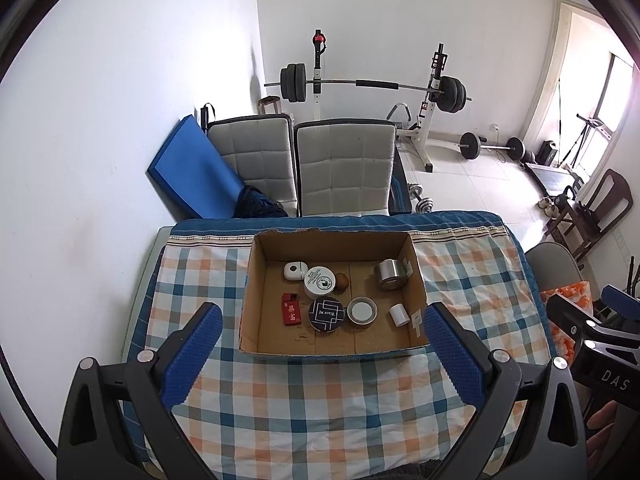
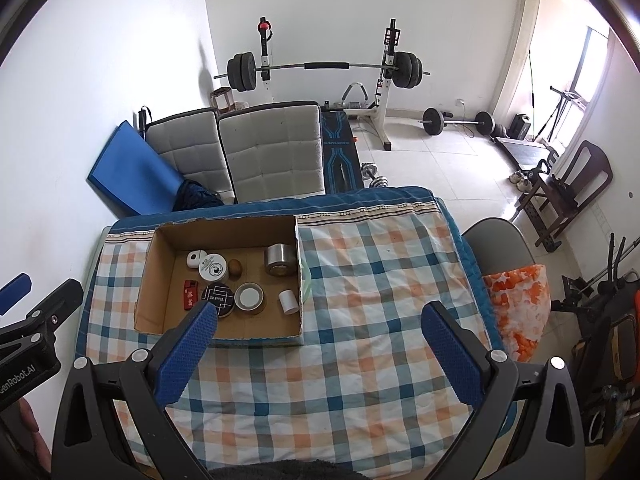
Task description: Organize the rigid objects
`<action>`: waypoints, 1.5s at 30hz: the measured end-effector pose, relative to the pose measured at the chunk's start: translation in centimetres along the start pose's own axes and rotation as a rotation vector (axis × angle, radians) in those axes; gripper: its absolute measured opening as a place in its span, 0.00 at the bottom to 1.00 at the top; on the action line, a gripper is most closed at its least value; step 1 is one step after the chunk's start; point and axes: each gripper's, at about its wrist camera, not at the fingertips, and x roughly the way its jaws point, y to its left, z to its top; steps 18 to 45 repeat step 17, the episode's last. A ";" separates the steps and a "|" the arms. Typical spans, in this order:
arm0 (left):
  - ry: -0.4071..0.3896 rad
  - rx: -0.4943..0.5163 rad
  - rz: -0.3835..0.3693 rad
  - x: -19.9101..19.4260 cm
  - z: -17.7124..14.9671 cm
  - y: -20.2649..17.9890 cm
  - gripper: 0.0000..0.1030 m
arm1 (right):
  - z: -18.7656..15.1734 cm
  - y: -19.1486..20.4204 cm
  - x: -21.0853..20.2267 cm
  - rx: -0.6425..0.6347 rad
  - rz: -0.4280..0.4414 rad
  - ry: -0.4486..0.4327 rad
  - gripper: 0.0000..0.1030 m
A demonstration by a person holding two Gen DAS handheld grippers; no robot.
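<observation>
An open cardboard box [image 1: 246, 292] [image 2: 146, 284] sits on the checked tablecloth [image 1: 320, 392] [image 2: 360, 280]. Inside lie a red box [image 1: 291, 309], a black round tin [image 1: 326, 313], a white round tin [image 1: 319, 281], a small white device [image 1: 295, 271], a brown ball [image 1: 342, 281], a tape roll [image 1: 362, 311], a silver tin [image 1: 390, 274] and a small white cylinder [image 1: 399, 314]. My left gripper [image 1: 322, 322] hangs open above the box's near side, holding nothing. My right gripper [image 2: 319, 318] is open and empty, over the cloth right of the box.
Two grey padded chairs [image 1: 344, 168] stand behind the table, a blue mat [image 1: 192, 168] leaning on the wall beside them. A barbell rack [image 1: 372, 88] and loose weights fill the floor beyond. An orange-and-white bag [image 2: 520, 300] hangs at the table's right edge.
</observation>
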 end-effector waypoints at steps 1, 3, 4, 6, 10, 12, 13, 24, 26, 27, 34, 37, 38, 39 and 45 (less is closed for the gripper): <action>-0.002 0.000 -0.002 0.0 0.1 0.1 1.00 | 0.0 0.0 0.0 0.002 0.001 0.001 1.00; -0.003 0.000 -0.002 0.0 0.2 0.2 1.00 | 0.0 -0.1 0.0 -0.003 0.002 -0.001 1.00; -0.002 0.001 -0.002 -0.1 0.0 0.1 1.00 | 0.0 0.0 0.0 -0.001 -0.001 -0.003 1.00; -0.002 0.000 -0.002 -0.1 0.2 0.2 1.00 | 0.1 0.0 0.0 0.013 -0.008 -0.003 1.00; -0.005 0.000 -0.001 -0.1 0.0 0.2 1.00 | 0.3 0.2 0.1 0.019 -0.014 -0.002 1.00; -0.005 0.001 -0.002 0.0 0.0 0.2 1.00 | 0.3 0.4 0.1 0.023 -0.018 -0.004 1.00; -0.006 0.002 -0.002 -0.1 0.0 0.2 1.00 | 0.2 0.3 0.0 0.027 -0.017 -0.004 1.00; -0.007 0.000 -0.005 0.0 0.4 0.3 1.00 | 0.2 0.4 0.1 0.026 -0.019 -0.003 1.00; -0.007 0.000 -0.005 0.0 0.4 0.3 1.00 | 0.2 0.4 0.1 0.026 -0.019 -0.003 1.00; -0.007 0.000 -0.005 0.0 0.4 0.3 1.00 | 0.2 0.4 0.1 0.026 -0.019 -0.003 1.00; -0.007 0.000 -0.005 0.0 0.4 0.3 1.00 | 0.2 0.4 0.1 0.026 -0.019 -0.003 1.00; -0.007 0.000 -0.005 0.0 0.4 0.3 1.00 | 0.2 0.4 0.1 0.026 -0.019 -0.003 1.00; -0.007 0.000 -0.005 0.0 0.4 0.3 1.00 | 0.2 0.4 0.1 0.026 -0.019 -0.003 1.00; -0.007 0.000 -0.005 0.0 0.4 0.3 1.00 | 0.2 0.4 0.1 0.026 -0.019 -0.003 1.00; -0.007 0.000 -0.005 0.0 0.4 0.3 1.00 | 0.2 0.4 0.1 0.026 -0.019 -0.003 1.00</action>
